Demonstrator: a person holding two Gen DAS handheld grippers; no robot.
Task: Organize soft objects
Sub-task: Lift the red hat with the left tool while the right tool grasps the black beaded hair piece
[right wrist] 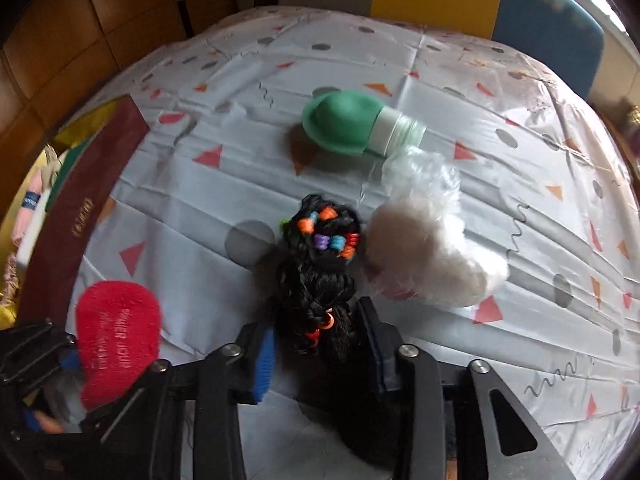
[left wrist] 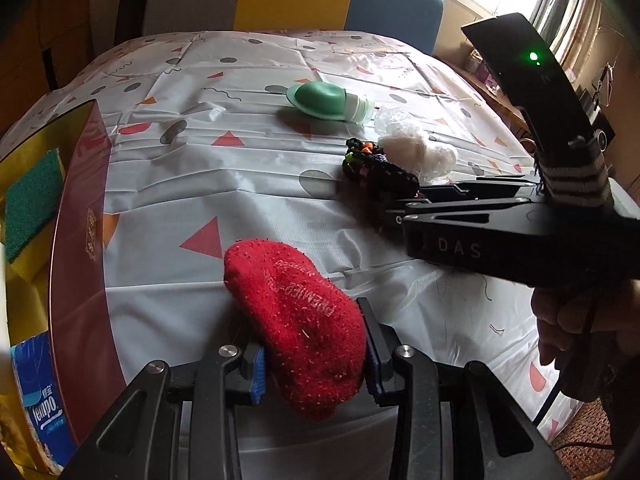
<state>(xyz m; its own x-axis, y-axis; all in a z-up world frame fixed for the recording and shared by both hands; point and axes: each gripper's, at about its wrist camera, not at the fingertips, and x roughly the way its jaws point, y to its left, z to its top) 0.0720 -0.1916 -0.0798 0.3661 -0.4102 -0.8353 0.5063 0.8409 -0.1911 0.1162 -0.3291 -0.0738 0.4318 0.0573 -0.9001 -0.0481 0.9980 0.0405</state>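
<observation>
Left tongs [left wrist: 316, 364] pinching red sock [left wrist: 296, 332], right tongs [right wrist: 324, 354] pinching black braids [right wrist: 320, 276], sponge [left wrist: 34, 196] in box [left wrist: 86, 216]

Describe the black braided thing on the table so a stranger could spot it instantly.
On the patterned tablecloth, look just in front of the green bottle lying on its side. The black braided hairpiece lies there, beside the white fluffy bundle in clear plastic. It alone is black, and dotted with bright coloured beads.
</observation>
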